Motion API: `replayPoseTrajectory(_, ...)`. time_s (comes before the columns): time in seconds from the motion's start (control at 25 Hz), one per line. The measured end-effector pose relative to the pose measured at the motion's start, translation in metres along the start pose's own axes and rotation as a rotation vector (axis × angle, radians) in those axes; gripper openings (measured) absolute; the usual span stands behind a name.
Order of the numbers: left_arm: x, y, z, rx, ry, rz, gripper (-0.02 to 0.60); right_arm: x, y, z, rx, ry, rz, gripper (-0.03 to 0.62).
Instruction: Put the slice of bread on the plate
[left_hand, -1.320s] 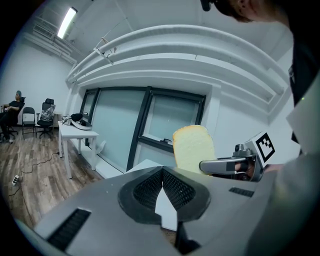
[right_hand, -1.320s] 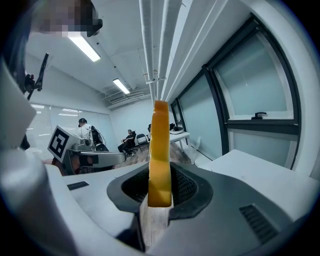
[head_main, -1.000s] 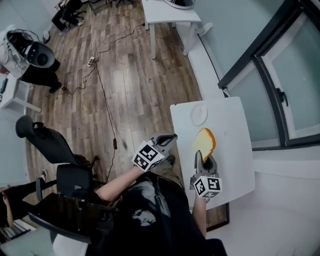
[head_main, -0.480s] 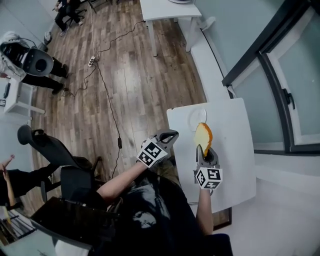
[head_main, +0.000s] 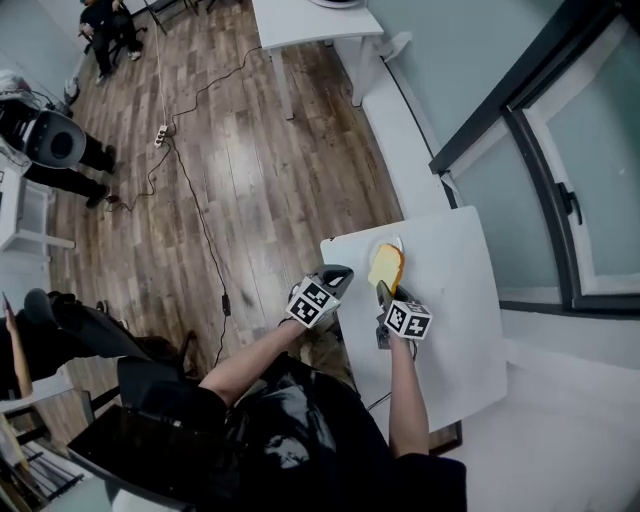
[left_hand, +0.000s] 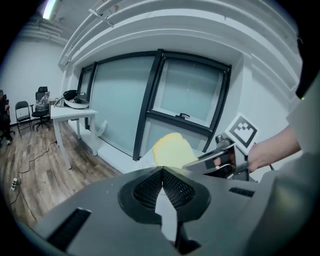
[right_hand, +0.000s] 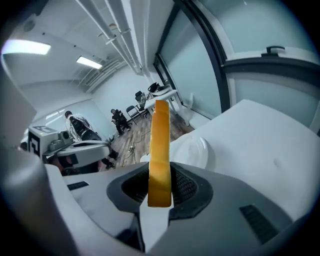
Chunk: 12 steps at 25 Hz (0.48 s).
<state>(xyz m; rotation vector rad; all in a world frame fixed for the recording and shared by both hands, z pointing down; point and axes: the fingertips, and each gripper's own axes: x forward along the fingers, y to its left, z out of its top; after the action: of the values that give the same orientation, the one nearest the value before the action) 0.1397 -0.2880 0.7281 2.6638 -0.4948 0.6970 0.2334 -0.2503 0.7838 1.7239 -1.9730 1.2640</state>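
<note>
A yellow-brown slice of bread (head_main: 386, 268) stands on edge between the jaws of my right gripper (head_main: 382, 291), which is shut on its lower end. In the right gripper view the bread (right_hand: 160, 145) rises edge-on from that gripper (right_hand: 160, 189). The small white plate (right_hand: 196, 149) lies just beyond it on the white table (right_hand: 260, 145). In the head view the slice covers most of the plate (head_main: 396, 242). My left gripper (head_main: 337, 273) hovers at the table's left edge, shut and empty (left_hand: 162, 171). From there the bread (left_hand: 169, 149) and the right gripper (left_hand: 216, 159) show ahead.
The white table (head_main: 440, 330) stands against a large window (head_main: 580, 170). A wooden floor (head_main: 250, 180) with a cable and power strip (head_main: 160, 133) lies to its left. Another white table (head_main: 310, 20) stands farther off, and a seated person (head_main: 50, 140) at the far left.
Both grippers have sunk and moved toward the table's far left corner. The bread has travelled with the right gripper and now sits over the plate.
</note>
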Motion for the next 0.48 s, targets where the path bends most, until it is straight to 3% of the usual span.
replayPoseTrajectory(0.16,0.017,0.006,-0.007,-0.025,0.023,-0.014,0.003,0.034,-0.026,0.001,0.061,0.086,-0.033,0.098)
replayPoseTrajectory(0.4,0.029,0.021,-0.009,-0.056,0.054,-0.004,0.004,0.063,-0.038,0.011,0.374,0.126,0.077,0.098)
replayPoseTrajectory(0.48,0.028,0.018,-0.008,-0.06,0.055,-0.014,0.004,0.066,-0.046,0.011,0.401,0.161,0.062,0.098)
